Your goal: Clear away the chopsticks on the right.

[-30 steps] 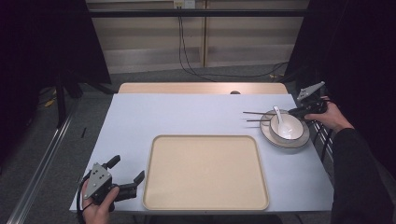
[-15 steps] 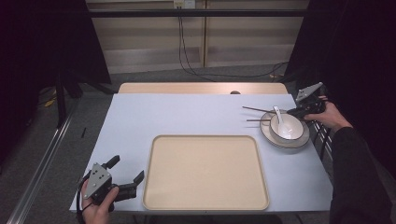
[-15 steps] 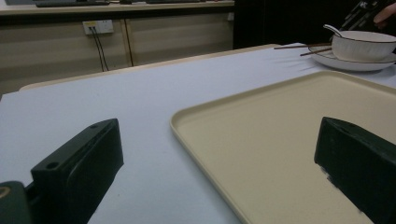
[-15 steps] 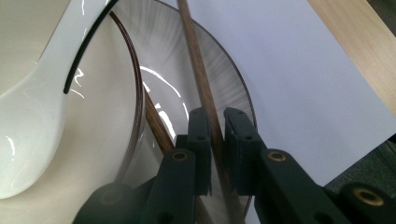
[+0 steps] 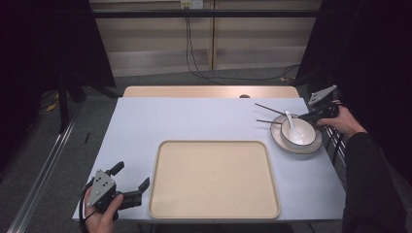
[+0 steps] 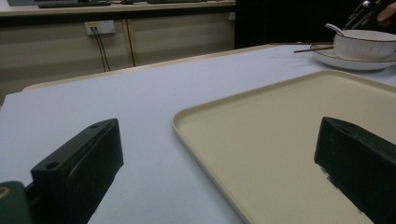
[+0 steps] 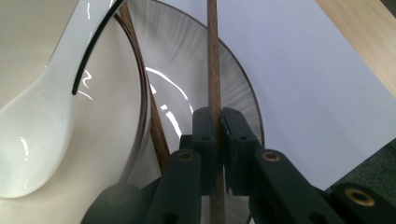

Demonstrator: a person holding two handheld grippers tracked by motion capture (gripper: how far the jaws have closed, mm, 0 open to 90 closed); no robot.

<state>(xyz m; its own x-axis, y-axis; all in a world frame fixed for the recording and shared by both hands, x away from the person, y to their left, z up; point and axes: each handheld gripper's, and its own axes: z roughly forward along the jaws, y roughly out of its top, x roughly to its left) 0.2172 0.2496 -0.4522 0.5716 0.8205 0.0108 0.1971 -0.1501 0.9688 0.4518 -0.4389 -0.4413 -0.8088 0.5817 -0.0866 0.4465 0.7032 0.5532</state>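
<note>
A white bowl (image 5: 305, 137) with a white spoon (image 5: 291, 125) in it stands on a grey-rimmed plate (image 5: 280, 141) at the table's right. My right gripper (image 5: 305, 116) is over the plate's far edge, shut on one wooden chopstick (image 7: 213, 56) that points left and away (image 5: 269, 108). The second chopstick (image 5: 267, 121) rests across the plate beside the bowl (image 7: 156, 130). An empty beige tray (image 5: 214, 179) lies at the middle front. My left gripper (image 5: 130, 175) is by the tray's near left corner, open and empty (image 6: 219, 158).
The white table (image 5: 194, 119) has a wooden strip along its far edge (image 5: 209, 91). Beyond it are cables and a low wooden wall. Dark curtains stand on both sides. The person's right sleeve (image 5: 369, 184) runs along the table's right edge.
The held chopstick has swung away from its mate, its far tip going farther back on the table. The left gripper, tray, bowl and plate have not moved.
</note>
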